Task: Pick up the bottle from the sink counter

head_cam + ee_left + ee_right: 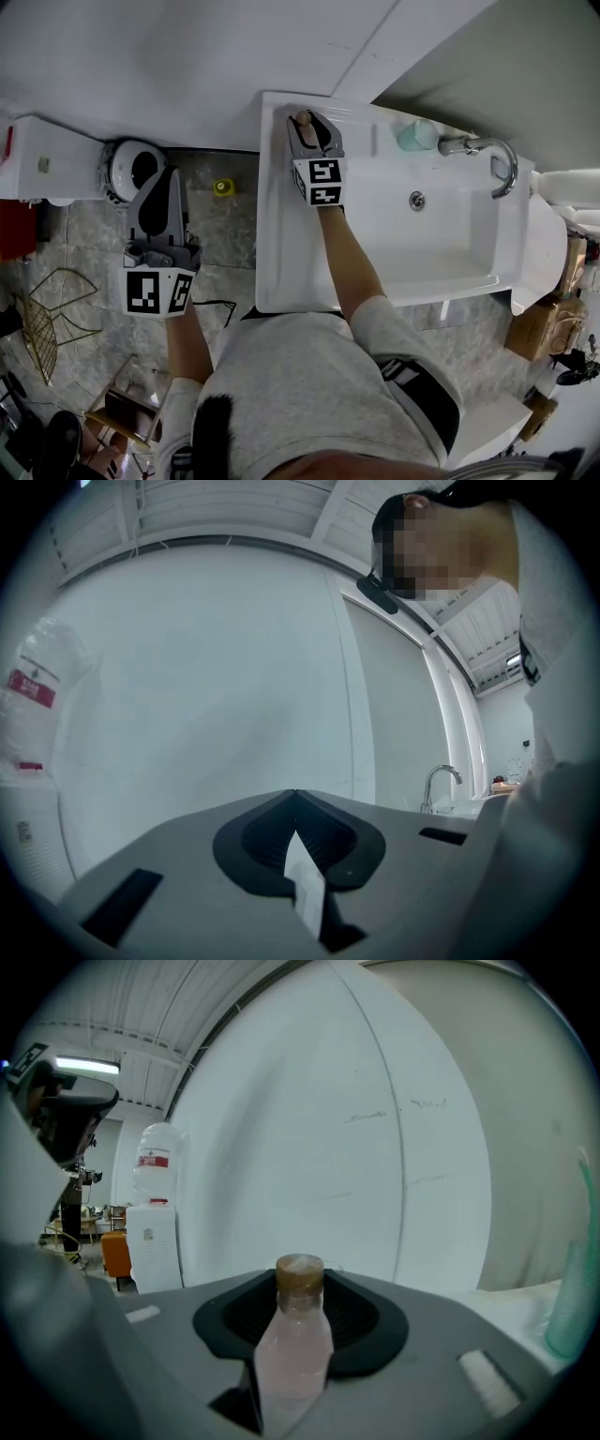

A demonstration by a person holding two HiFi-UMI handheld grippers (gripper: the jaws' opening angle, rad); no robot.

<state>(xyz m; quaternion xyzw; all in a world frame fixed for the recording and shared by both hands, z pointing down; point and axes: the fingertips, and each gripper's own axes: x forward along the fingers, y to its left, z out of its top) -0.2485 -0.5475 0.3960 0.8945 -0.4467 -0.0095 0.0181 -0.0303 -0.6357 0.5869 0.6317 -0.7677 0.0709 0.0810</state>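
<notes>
A small clear bottle (303, 119) with a brown cap stands upright at the back left corner of the white sink counter (274, 234). My right gripper (310, 124) reaches over that corner with the bottle (294, 1354) between its jaws. The bottle fills most of the gap, but a dark slit shows beside its left side, so the jaws stand open around it. My left gripper (167, 180) hangs over the tiled floor left of the sink. It is shut (296, 803) with nothing held and faces a white wall.
A teal container (416, 136) and a chrome faucet (489, 157) sit at the back of the basin, whose drain (417, 200) is near the middle. A round white appliance (134, 169) and a yellow item (223, 187) lie on the floor. A water dispenser (155, 1227) stands far left.
</notes>
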